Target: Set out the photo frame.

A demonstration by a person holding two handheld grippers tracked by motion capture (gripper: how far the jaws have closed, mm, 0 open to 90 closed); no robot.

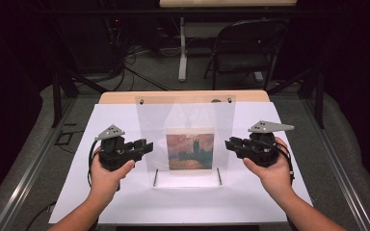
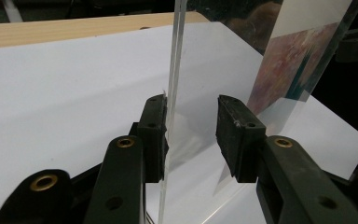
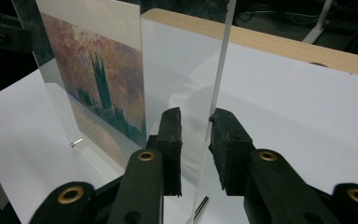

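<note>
Held the left gripper point(image 2: 191, 135) in the left hand point(image 1: 107, 175) and the right gripper point(image 3: 196, 144) in the right hand point(image 1: 270, 173), both low over the white sheet point(image 1: 125, 202) covering the table point(image 1: 125, 97).

Brought both against the acrylic frame point(image 1: 185, 110), standing upright at mid-sheet on two metal pins point(image 1: 155, 177), with a painted print point(image 1: 190, 151) sandwiched in its lower middle.

Straddled the frame's left edge with the left fingers point(image 2: 153, 135): one pad touching the panel, the other well clear, so moderately spread and clamping nothing. Straddled the right edge with the right fingers point(image 3: 170, 149): narrower, one pad at the edge, a slim gap beside the other, no firm pinch yet.

Judged the step as lining up a two-sided grasp of the frame. Judged the next move as closing both pairs of fingers squarely on the thin edges, evenly and together, keeping the panel upright rather than tipping it off its pins.

Could not settle the exact pad contact on the right side through the clear plastic and its reflections. Could not make out how the pins seated under the panel, nor the small fasteners at its top corners. Lost the chair point(image 1: 245, 48) and floor cables beyond the table largely to darkness.
</note>
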